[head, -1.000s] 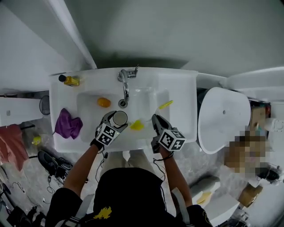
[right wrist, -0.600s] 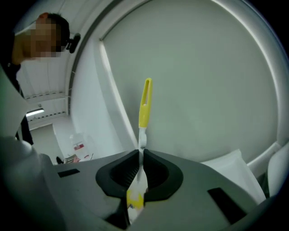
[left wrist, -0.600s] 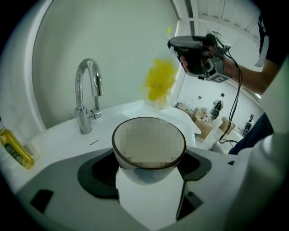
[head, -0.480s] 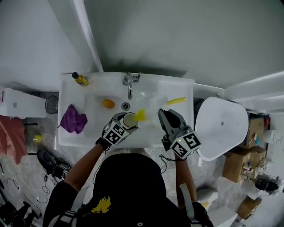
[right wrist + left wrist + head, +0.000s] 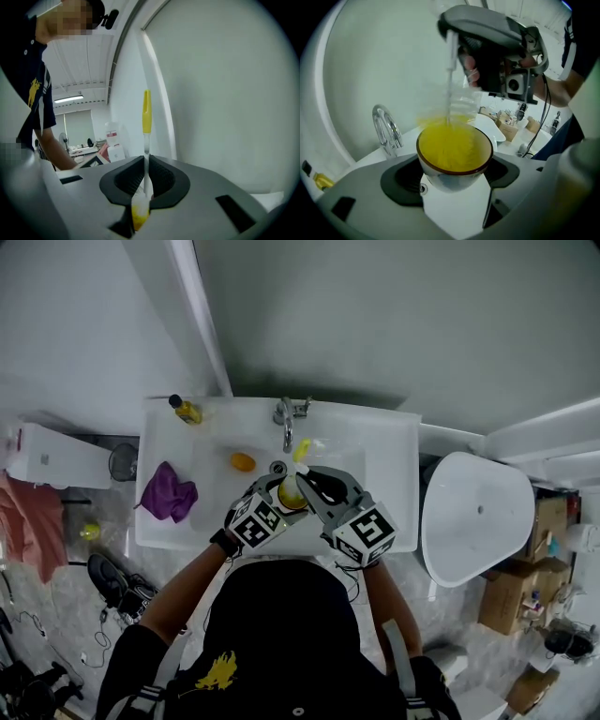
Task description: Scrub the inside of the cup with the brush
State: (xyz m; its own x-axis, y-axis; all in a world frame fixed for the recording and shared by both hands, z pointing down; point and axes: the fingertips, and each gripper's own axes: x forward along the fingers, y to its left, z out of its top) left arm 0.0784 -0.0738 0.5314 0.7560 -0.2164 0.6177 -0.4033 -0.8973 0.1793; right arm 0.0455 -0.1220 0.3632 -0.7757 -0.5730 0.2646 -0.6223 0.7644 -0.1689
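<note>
My left gripper is shut on a white cup with a brown rim and holds it upright above the sink. My right gripper is shut on the thin shaft of the brush, just right of the cup. The brush's yellow bristles fill the inside of the cup, and they look blurred. Its yellow handle end points away toward the tap. In the left gripper view the right gripper hangs above the cup. In the right gripper view the shaft runs between the pads.
A chrome tap stands at the back of the sink, with an orange object in the bowl. A purple cloth and a yellow bottle sit on the left ledge. A white toilet stands to the right.
Both grippers have risen and come together over the basin. The right gripper rolled, swinging the brush from lying to the right to its bristles inside the cup.
</note>
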